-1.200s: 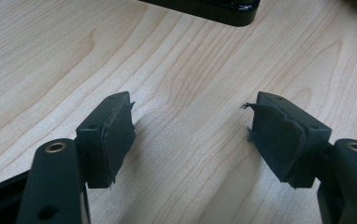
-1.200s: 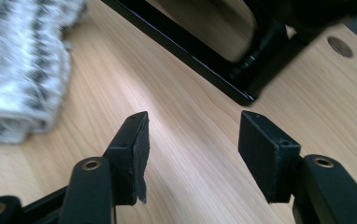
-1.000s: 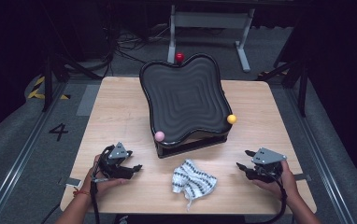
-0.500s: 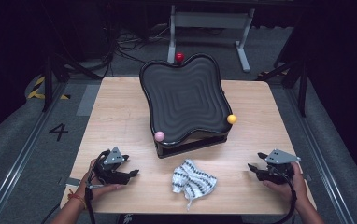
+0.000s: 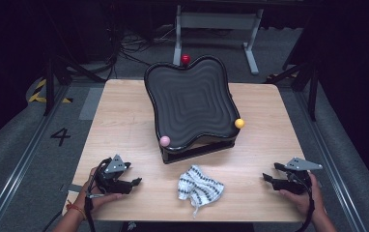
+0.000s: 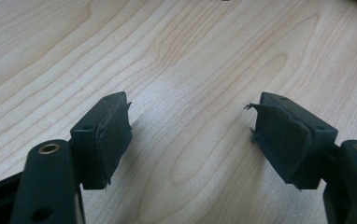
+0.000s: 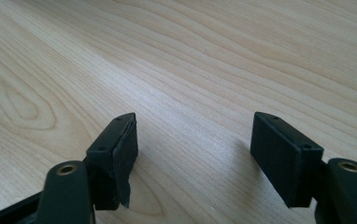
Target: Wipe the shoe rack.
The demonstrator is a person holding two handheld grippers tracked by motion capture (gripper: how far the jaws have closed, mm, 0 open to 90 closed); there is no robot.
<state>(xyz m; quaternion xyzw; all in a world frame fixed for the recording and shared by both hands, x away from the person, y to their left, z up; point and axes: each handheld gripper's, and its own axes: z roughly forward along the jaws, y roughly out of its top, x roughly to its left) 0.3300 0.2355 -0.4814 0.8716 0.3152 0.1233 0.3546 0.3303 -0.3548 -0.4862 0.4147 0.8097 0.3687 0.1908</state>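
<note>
both grippers rest low on the table (image 5: 124,121) — left gripper (image 5: 133,182) gaping, holding nothing; right gripper (image 5: 268,174), jaws just widened, bare — crumpled cloth (image 5: 199,188) between them.

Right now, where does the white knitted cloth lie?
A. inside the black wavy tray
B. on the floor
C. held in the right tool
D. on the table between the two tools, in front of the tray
D: the white knitted cloth lies on the wooden table, between the left tool and the right tool, before the black wavy tray.

cloth (image 5: 200,189) | white knit with dark stripes | crumpled in a loose heap, a corner trailing toward the near edge | on desk (image 5: 124,121), near-centre, just in front of black wavy tray (image 5: 190,99), not touching
</note>
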